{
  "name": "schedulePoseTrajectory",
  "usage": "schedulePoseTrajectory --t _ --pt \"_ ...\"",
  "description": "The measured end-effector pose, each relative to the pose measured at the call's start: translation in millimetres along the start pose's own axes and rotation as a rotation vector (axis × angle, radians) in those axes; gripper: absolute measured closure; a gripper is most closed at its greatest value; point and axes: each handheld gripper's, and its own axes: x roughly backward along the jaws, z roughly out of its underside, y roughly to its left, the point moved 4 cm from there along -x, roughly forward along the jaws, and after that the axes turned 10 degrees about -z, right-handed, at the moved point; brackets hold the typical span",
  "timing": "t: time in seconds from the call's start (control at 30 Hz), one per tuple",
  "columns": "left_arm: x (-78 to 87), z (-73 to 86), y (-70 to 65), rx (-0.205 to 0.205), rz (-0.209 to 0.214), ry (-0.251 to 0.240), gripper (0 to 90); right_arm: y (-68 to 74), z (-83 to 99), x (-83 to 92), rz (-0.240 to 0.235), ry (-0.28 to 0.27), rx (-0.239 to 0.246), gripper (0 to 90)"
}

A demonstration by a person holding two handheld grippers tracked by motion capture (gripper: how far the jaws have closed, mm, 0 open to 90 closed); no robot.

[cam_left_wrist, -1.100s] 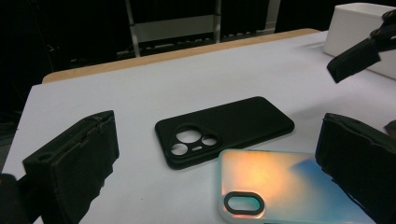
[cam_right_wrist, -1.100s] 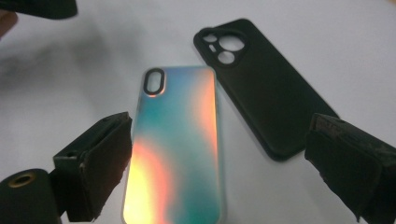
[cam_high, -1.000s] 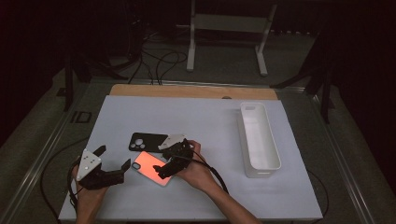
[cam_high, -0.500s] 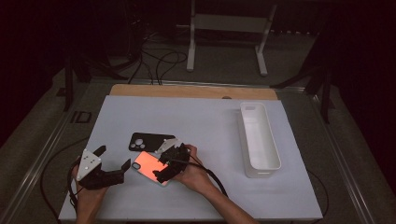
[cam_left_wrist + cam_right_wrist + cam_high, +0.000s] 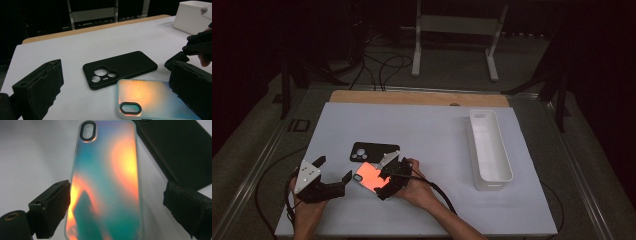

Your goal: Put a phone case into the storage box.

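The iridescent phone case is lying flat on the table, just beside the black phone case. The right tongs are straddling it with jaws spread; no grip is made yet. The left tongs are spread near the case's camera end, holding nothing. The white tray is standing well apart. Judgement: both cases are still awaiting pickup.

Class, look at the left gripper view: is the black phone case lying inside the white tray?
No, the black phone case lies flat on the table, apart from the white tray.
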Motion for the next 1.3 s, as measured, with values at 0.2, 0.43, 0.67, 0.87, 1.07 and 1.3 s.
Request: schedulePoseTrajectory --t 0.2,0.43,0.67,0.87,1.07,1.3 --pt "0.3 0.0 0.1 -0.001 -0.001 0.002 0.0 3.1 3.1 -5.6 -0.032 0.017 0.001 7.4" --pt "0.0 0.0 -0.5 -0.002 0.001 0.001 0.0 7.5 4.0 -11.1 -0.034 0.039 0.015 7.4" --pt "0.0 0.1 -0.1 -0.001 0.001 0.001 0.0 7.2 6.7 -17.7 -0.033 0.068 0.014 7.5" --pt "0.0 0.2 -0.5 -0.001 0.001 0.001 0.0 8.5 5.8 -18.7 -0.019 0.085 0.028 8.3" --pt "-0.1 0.2 -0.9 -0.001 0.002 0.001 0.0 9.0 5.5 -15.8 -0.019 0.103 0.024 15.2" --pt "0.1 0.1 -1.1 -0.001 0.002 0.002 0.0 9.9 3.1 -15.6 -0.003 0.146 0.024 16.4"
